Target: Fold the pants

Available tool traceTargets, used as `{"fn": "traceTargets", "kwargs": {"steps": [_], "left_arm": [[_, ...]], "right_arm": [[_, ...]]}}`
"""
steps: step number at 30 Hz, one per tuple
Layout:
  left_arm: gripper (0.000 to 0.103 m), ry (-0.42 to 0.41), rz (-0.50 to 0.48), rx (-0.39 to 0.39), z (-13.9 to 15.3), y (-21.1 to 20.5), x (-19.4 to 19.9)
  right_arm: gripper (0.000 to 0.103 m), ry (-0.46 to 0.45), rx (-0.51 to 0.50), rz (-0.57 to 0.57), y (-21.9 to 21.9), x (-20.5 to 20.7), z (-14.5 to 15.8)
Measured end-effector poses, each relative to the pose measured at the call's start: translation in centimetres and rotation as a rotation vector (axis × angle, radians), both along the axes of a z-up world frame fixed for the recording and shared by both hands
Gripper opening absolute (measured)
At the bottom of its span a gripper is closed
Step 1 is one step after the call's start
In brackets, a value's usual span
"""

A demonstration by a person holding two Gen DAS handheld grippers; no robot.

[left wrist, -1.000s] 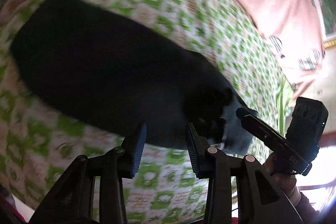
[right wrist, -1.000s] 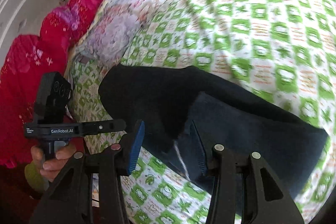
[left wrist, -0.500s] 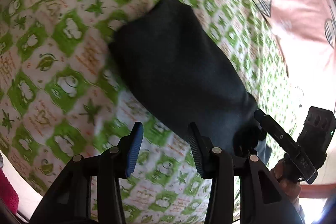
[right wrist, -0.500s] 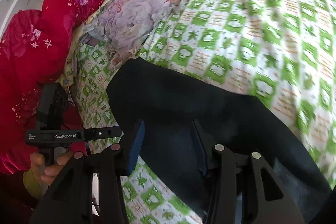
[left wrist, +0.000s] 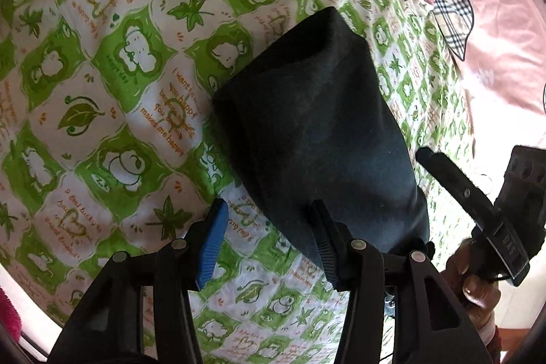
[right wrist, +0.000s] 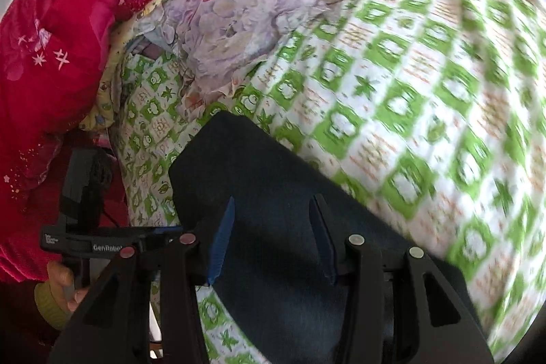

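Lying folded into a dark slab, the pants (left wrist: 317,125) rest on our green-and-white patterned bedsheet (left wrist: 112,111), below a floral quilt (right wrist: 239,9). Our left gripper (left wrist: 269,220) hovers at the pants' near edge, jaws opening, nothing pinched. Our right gripper (right wrist: 273,217) hangs over the dark cloth, jaws partly apart; the blurred view suggests, though not surely, that it grips nothing.
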State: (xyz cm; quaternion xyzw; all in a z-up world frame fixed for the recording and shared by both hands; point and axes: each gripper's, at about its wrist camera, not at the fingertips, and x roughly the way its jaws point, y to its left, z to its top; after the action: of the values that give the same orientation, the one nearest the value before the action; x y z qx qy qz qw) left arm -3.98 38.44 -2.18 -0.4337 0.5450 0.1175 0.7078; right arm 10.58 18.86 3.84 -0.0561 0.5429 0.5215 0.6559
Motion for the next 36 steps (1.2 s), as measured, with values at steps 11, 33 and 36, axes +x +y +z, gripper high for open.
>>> {"fn": "traceTargets", "kwargs": {"steps": [11, 33, 36], "left_arm": [[0.050, -0.020, 0.030, 0.001, -1.0, 0.5, 1.4], [0.015, -0.103, 0.078, 0.068, 0.9, -0.5, 2.1], [0.014, -0.133, 0.064, 0.071, 2.5, -1.3, 2.3]], "right_arm": [[0.048, -0.001, -0.053, 0.179, 6.0, 1.1, -2.1], [0.022, -0.034, -0.021, 0.279, 7.5, -0.1, -0.8], [0.022, -0.023, 0.033, 0.249, 5.9, 0.1, 0.8]]}}
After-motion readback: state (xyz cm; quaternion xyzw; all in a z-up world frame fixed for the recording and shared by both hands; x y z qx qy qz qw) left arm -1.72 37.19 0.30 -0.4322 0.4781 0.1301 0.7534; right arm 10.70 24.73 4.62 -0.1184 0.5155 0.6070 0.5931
